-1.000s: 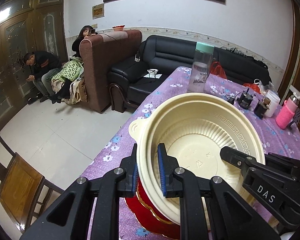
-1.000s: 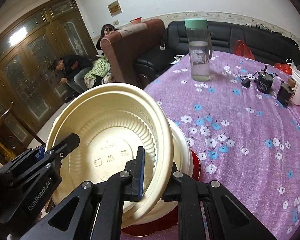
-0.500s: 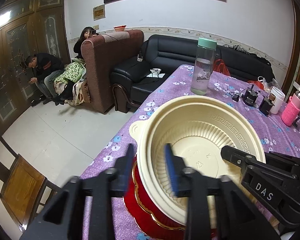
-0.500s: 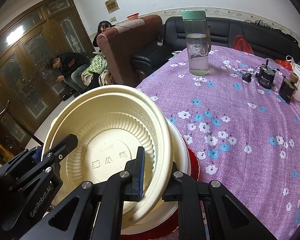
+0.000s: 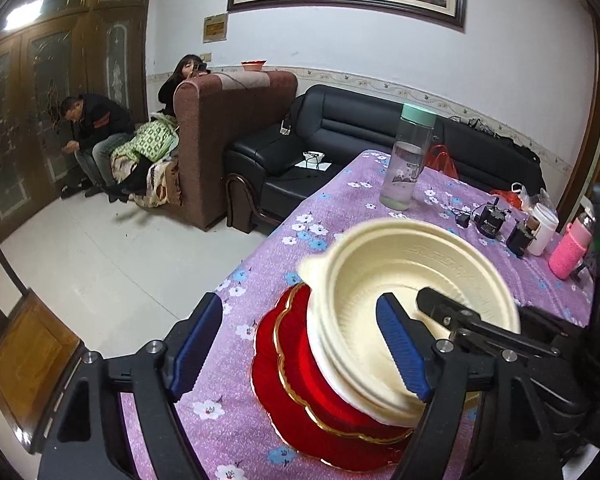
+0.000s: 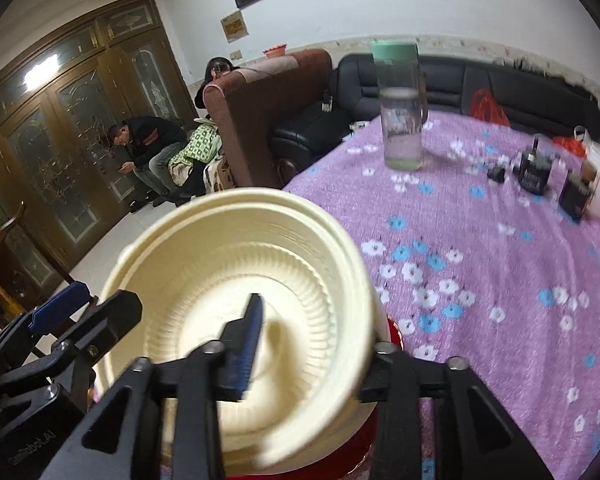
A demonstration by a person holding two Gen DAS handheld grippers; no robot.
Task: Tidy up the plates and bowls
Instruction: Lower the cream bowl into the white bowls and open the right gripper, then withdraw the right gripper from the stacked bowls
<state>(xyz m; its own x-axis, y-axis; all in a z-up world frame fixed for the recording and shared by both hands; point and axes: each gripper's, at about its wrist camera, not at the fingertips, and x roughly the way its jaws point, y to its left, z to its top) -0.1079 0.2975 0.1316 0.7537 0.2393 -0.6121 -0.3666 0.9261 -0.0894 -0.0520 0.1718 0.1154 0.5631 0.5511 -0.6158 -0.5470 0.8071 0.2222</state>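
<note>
1. The left gripper (image 5: 300,344), angled down at the table, has just been opening; its blue-padded jaws stand wide, straddling the near rim of the cream plastic bowls (image 5: 412,312) without pressing it.
2. The right gripper (image 6: 312,344) has just been opening too: one finger inside the bowls, one outside, pads off the wall.
3. At least two cream bowls sit nested on two red scalloped gold-rimmed plates (image 5: 300,392), on the purple flowered tablecloth (image 5: 236,432).
4. Only the left view shows both plates; the right view shows just a red edge.
5. Farther off: one clear water bottle with a green cap (image 5: 408,160).
</note>
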